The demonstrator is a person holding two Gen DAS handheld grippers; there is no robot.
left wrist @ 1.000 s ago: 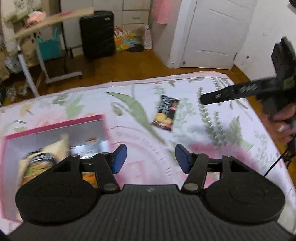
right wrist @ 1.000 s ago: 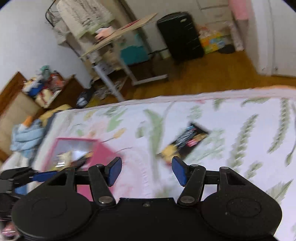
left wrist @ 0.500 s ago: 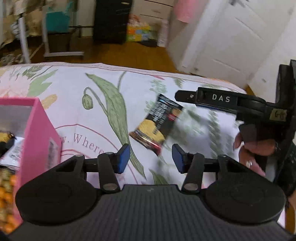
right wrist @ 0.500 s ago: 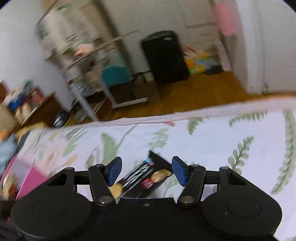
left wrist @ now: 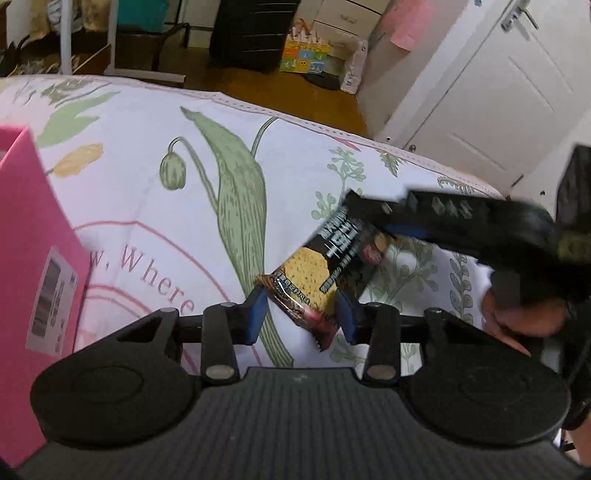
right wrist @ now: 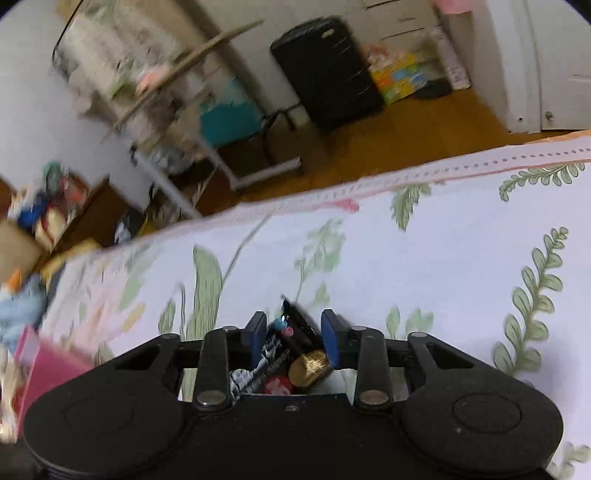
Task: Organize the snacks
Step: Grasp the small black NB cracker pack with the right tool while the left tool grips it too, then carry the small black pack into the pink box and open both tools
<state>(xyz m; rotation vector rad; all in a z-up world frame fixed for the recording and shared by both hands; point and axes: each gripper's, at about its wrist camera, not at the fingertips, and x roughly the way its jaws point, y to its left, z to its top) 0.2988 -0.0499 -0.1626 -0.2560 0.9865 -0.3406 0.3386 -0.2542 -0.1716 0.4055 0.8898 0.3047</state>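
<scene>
Bedspread point(left wrist: 155, 177), white with green leaves and stems and pink lettering, fills most of the left wrist view, and on it lies a dark snack packet point(left wrist: 325, 273) printed with a yellow cracker. The left gripper point(left wrist: 301, 314) has its blue pads point(left wrist: 255, 314) on either side of the packet's near end; the jaws are closing, the left pad right at the wrapper's corner, the other just beside its edge, and a firm pinch cannot be told. From the right side the right gripper point(left wrist: 373, 214), blurred, reaches onto the packet's far end, with a hand point(left wrist: 517, 321) behind it. A pink box point(left wrist: 33, 236) with a white label stands at the left edge, well apart from the packet. Beyond the bed are a wooden floor, a black suitcase point(left wrist: 255, 33) and a white door point(left wrist: 491, 96). In the right wrist view the right gripper point(right wrist: 293, 334) also has its jaws closing with the snack packet point(right wrist: 291, 350) between them, the wrapper's end poking up in the narrow gap and both pads close against its sides; whether they already press it cannot be told. The bedspread point(right wrist: 424, 258) spreads ahead, the pink box point(right wrist: 48, 365) shows blurred at lower left, and the black suitcase point(right wrist: 325, 70) stands on the floor behind
</scene>
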